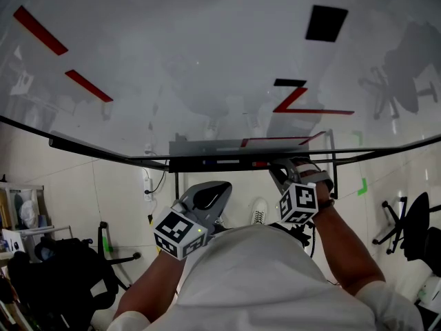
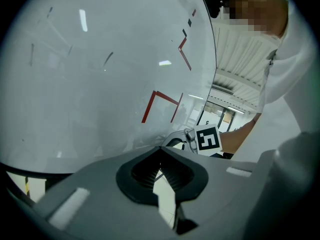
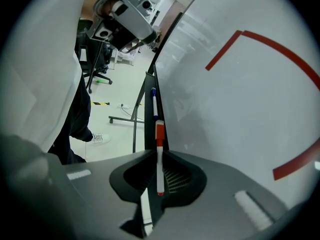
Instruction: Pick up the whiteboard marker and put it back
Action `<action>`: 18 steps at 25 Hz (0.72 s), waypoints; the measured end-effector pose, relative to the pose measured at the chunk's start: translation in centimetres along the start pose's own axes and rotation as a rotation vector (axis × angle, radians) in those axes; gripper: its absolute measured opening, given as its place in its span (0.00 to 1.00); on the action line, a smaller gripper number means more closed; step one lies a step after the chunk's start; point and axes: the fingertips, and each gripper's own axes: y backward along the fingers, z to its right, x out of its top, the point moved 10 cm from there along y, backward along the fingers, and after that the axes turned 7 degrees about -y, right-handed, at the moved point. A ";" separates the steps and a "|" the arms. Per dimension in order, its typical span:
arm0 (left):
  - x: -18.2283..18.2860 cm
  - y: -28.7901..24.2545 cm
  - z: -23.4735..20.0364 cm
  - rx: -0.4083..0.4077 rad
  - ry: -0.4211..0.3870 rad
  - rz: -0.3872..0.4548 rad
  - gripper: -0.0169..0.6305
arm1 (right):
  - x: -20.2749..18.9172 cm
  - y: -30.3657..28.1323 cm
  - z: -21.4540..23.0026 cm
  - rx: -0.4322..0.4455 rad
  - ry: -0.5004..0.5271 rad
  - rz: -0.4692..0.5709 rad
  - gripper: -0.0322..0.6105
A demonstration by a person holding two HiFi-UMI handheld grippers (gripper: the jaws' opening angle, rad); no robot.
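Note:
The whiteboard marker (image 3: 159,154) has a white body and a red cap. It lies lengthwise between the jaws of my right gripper (image 3: 159,153), which is shut on it, red cap pointing away along the whiteboard's tray (image 3: 149,129). In the head view my right gripper (image 1: 279,168) is at the right end of the tray (image 1: 220,163), below the whiteboard (image 1: 207,61). My left gripper (image 1: 210,197) hangs lower and to the left, off the tray. Its jaw tips (image 2: 160,149) meet with nothing between them.
A blue-capped marker (image 3: 154,100) lies farther along the tray. Red lines (image 1: 300,102) and a black patch (image 1: 326,23) mark the board. The board's stand legs (image 3: 127,116), office chairs (image 1: 413,223) and a cluttered shelf (image 1: 21,219) are on the floor below.

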 end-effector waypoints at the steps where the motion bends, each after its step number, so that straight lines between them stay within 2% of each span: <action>1: 0.0 0.0 0.0 0.001 0.001 0.000 0.05 | 0.0 -0.2 0.0 0.002 0.001 -0.004 0.11; 18: -0.1 0.2 -0.2 0.005 0.008 0.000 0.05 | -0.2 -2.0 -0.1 0.018 0.018 -0.060 0.11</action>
